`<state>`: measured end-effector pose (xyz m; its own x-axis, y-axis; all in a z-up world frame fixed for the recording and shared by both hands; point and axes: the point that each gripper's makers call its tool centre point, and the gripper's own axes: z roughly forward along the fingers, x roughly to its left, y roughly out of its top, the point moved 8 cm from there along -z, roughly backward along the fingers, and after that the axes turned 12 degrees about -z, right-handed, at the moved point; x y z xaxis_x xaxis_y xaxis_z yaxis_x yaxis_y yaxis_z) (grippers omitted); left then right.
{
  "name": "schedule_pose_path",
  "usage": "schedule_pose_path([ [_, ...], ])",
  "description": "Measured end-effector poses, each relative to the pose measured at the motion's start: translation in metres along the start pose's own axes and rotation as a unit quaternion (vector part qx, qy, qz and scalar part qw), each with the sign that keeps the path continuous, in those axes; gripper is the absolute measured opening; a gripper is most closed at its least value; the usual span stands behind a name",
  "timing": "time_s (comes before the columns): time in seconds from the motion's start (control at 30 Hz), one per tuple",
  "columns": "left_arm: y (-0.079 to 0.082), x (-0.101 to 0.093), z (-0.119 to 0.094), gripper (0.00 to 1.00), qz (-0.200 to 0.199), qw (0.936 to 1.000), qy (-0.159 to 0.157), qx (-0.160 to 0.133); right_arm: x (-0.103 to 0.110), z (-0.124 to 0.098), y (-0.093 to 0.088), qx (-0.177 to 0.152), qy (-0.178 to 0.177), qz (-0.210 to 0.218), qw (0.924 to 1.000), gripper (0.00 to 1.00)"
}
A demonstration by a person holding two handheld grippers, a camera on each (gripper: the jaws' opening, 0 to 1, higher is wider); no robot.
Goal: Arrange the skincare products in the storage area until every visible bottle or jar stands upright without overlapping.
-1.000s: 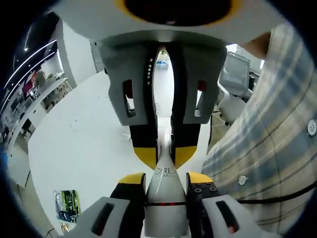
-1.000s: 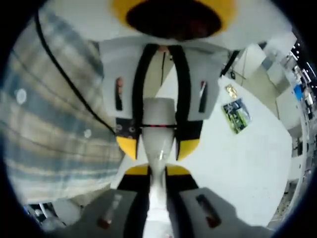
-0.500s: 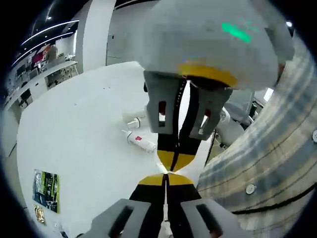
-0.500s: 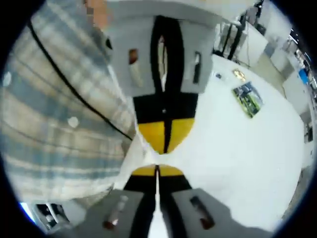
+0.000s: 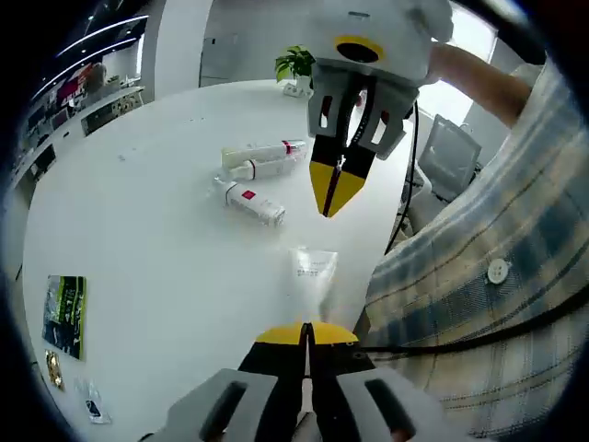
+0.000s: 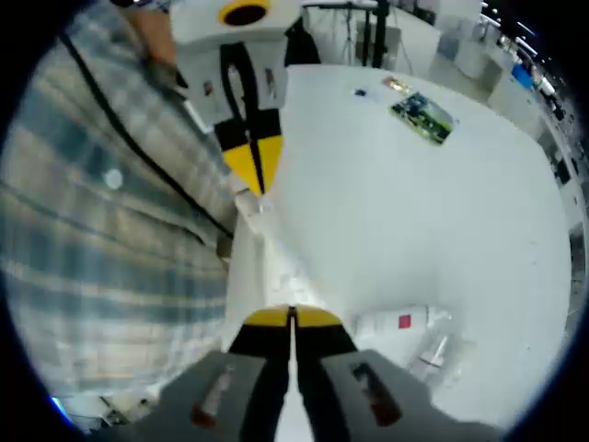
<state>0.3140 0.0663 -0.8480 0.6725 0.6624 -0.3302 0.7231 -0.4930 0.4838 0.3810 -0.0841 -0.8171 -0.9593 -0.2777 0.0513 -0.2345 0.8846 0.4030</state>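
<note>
Left gripper view: fingers [image 5: 307, 329] closed, empty.

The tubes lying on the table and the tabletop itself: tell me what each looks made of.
The tubes look like soft white plastic with a slight sheen; light glints along their rounded sides, and one carries a small red label. The upright tube near the left claw seems similar, semi-translucent. The table looks like smooth matte white laminate, though the material underneath cannot be told.
</note>
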Motion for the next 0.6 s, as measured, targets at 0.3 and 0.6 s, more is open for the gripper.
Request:
schedule_pose_path([
  [0.3, 0.002, -0.011, 0.024, 0.15, 0.039, 0.9987, -0.005, 0.031, 0.013, -0.012, -0.013, -0.063, -0.052, 0.094, 0.9922, 0.01],
  [0.6, 0.001, -0.004, 0.045, 0.50, 0.063, 0.9957, 0.019, 0.066, 0.025, -0.018, -0.034, -0.100, -0.098, 0.159, 0.9773, 0.09],
])
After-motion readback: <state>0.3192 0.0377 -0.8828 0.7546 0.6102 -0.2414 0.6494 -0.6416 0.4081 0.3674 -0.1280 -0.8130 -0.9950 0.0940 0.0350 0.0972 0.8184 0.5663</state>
